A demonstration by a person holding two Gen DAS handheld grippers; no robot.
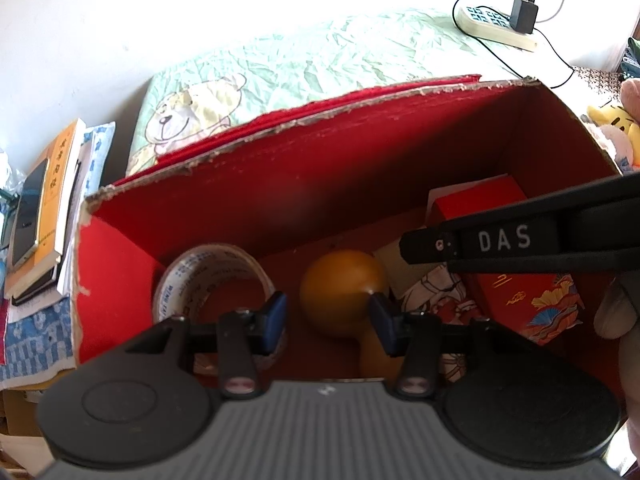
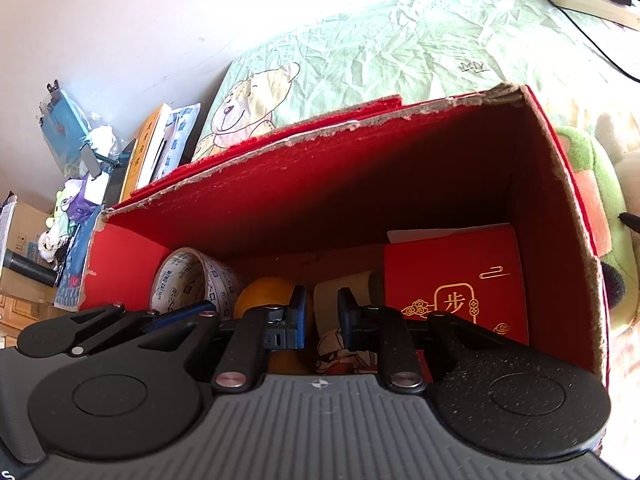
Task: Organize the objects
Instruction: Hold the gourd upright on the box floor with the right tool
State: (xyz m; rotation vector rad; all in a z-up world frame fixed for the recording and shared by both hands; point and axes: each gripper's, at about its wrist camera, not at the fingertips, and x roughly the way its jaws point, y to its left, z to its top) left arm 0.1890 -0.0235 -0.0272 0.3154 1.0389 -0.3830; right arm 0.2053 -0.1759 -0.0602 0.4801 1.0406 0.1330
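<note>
One tape roll (image 1: 212, 280), one orange ball (image 1: 340, 288), two red packets (image 2: 456, 288) inside.

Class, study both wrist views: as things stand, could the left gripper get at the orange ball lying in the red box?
Probably yes. The left gripper hangs over the open red box with its fingers apart and empty, and the orange ball lies uncovered just beyond them. The tape roll sits to one side, not blocking.
</note>
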